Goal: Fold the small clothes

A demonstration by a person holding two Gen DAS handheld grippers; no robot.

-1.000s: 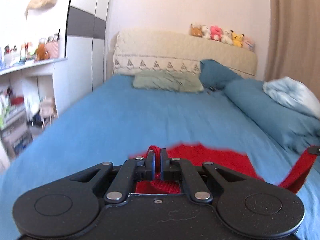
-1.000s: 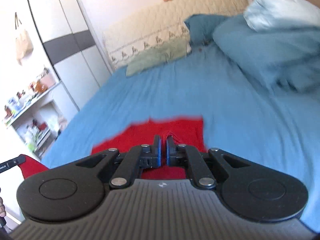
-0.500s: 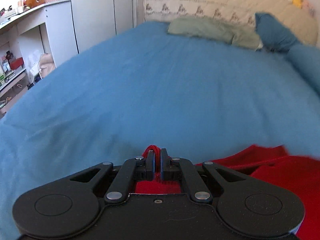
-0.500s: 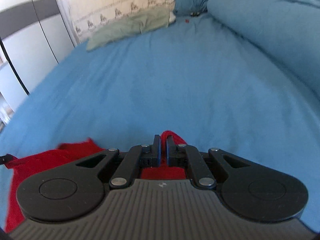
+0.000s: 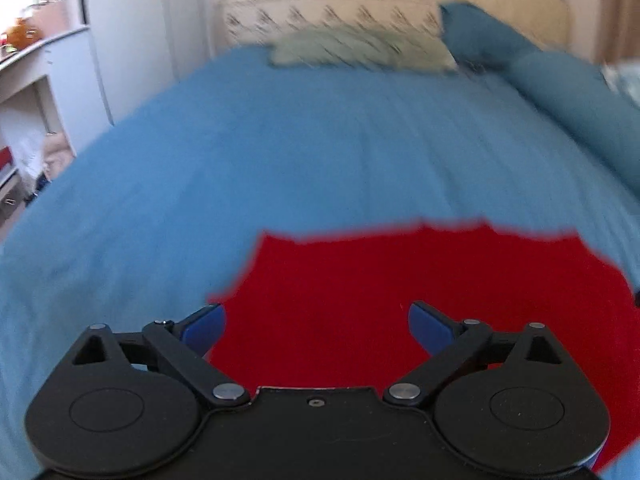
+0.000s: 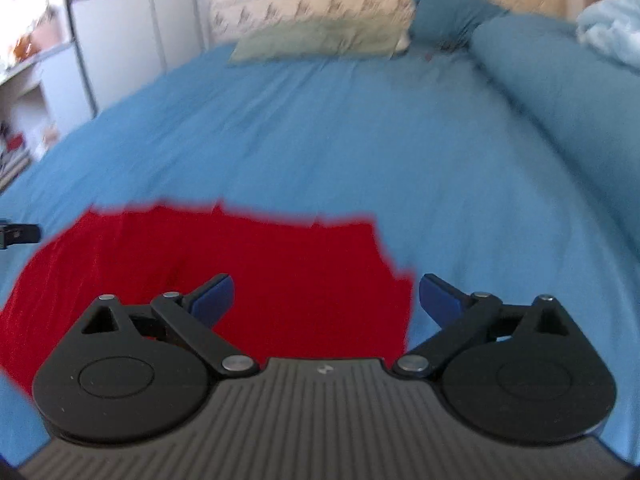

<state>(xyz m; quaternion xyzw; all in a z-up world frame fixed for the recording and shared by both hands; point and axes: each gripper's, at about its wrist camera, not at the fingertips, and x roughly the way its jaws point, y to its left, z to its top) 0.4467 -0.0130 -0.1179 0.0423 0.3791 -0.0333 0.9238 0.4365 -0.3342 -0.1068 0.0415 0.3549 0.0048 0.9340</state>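
A red knitted garment (image 5: 420, 292) lies spread flat on the blue bed sheet (image 5: 280, 152). In the left wrist view my left gripper (image 5: 316, 318) hangs over the garment's left part, its jaws opening wide, blue pads apart and nothing pinched between them. The right wrist view shows the same red garment (image 6: 240, 268) with my right gripper (image 6: 326, 294) above its right edge, jaws also opening wide and gripping nothing. A bit of the left gripper's finger (image 6: 18, 234) shows at the left border of the right wrist view.
At the head of the bed lie a green pillow (image 5: 360, 50), a blue pillow (image 5: 476, 36) and a long blue bolster (image 6: 560, 88), with a pale blue blanket (image 6: 612, 28) beyond. A white wardrobe (image 5: 132, 40) and shelves (image 5: 24, 72) stand to the left.
Both grippers were shut on the red garment and carried it down onto the bed. Now both have let go, jaws wide, and the garment lies flat.
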